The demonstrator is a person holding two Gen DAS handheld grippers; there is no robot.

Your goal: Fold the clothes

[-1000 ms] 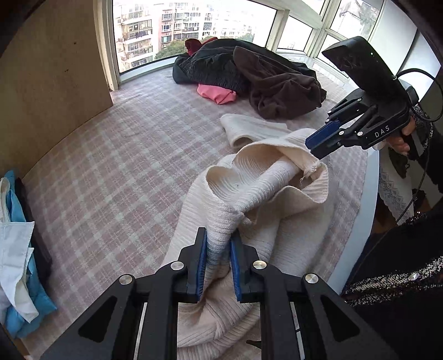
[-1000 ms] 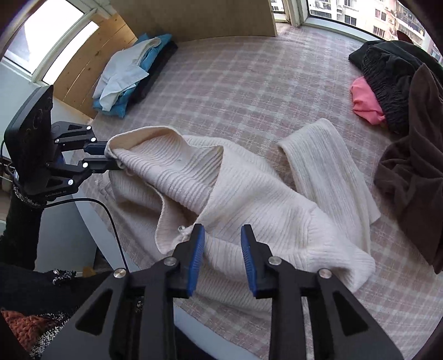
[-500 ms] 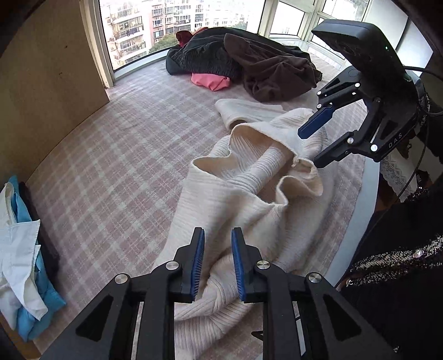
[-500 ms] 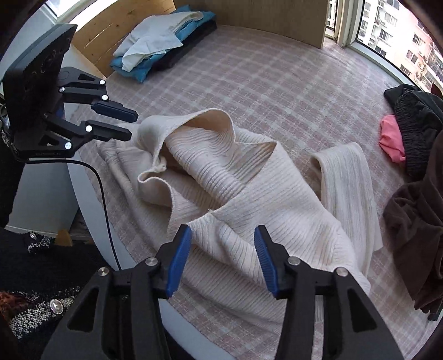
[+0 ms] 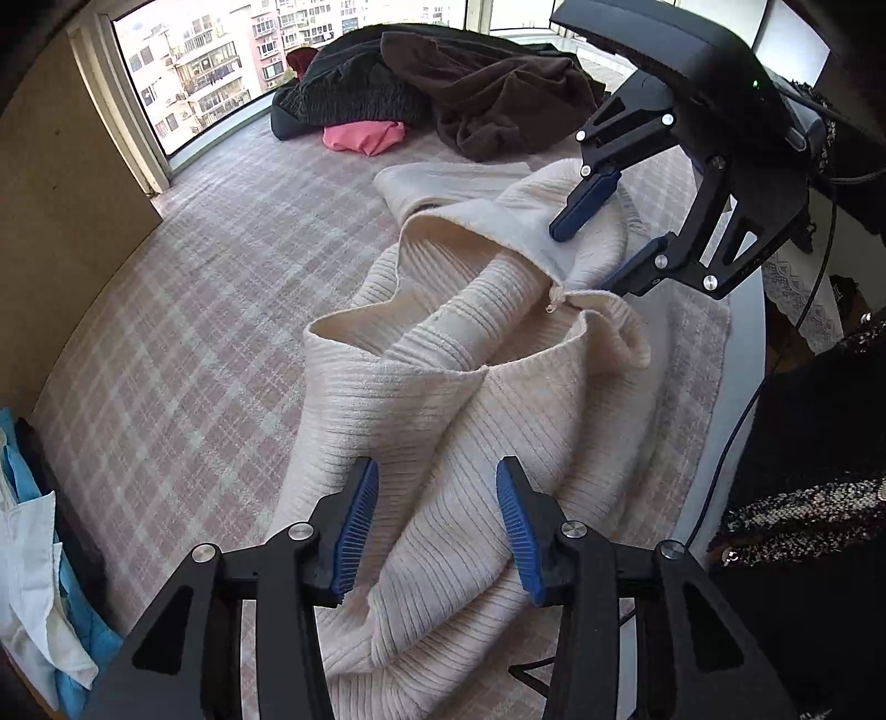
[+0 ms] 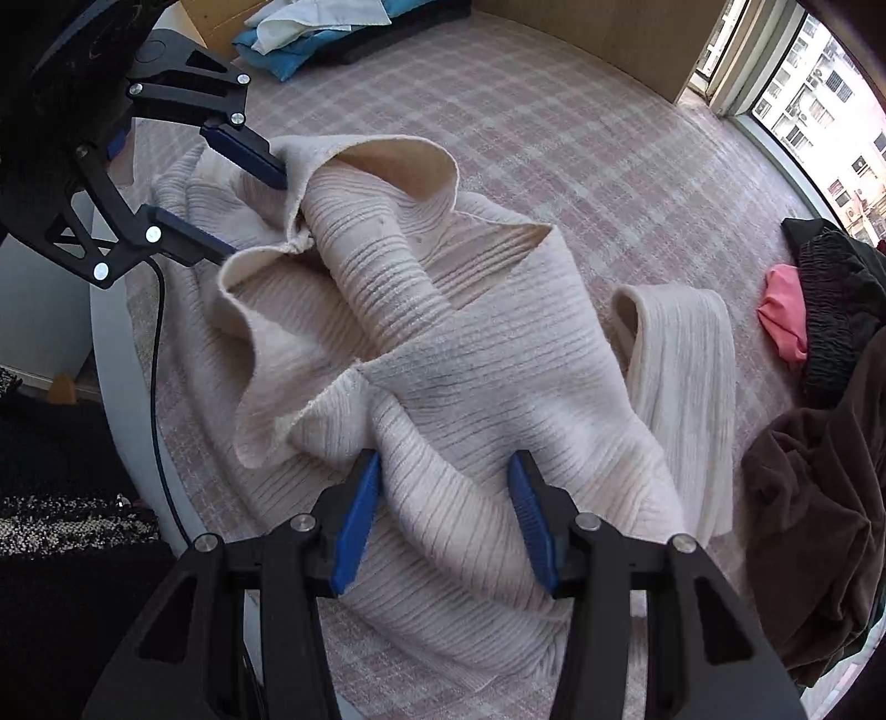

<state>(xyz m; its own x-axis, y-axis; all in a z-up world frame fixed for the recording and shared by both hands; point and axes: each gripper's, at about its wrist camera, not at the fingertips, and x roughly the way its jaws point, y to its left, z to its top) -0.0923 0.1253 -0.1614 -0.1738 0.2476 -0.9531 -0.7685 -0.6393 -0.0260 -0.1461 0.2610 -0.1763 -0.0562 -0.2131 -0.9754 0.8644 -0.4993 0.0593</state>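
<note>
Cream ribbed sweater [image 5: 443, 421] crumpled on checked cloth [image 5: 210, 310]; left gripper [image 5: 437, 520] fingers wide apart, empty; right gripper [image 6: 448, 520] likewise, over folds

sweater [image 5: 443, 421] near hem hidden under left gripper [image 5: 437, 526] | blue-white pile [image 5: 33, 598] cut by frame edge | brown garment [image 6: 819, 498] cropped right

The sweater [image 5: 476, 399] lay bunched on the bed [image 5: 210, 310] at its near edge. Both tongs hung spread over it, the left [image 5: 437, 526] nearer the person, the right [image 6: 448, 515] opposite. A clothes pile [image 5: 443, 94] lay behind by the window; folded clothes [image 6: 326, 27] lay at the left.
</note>
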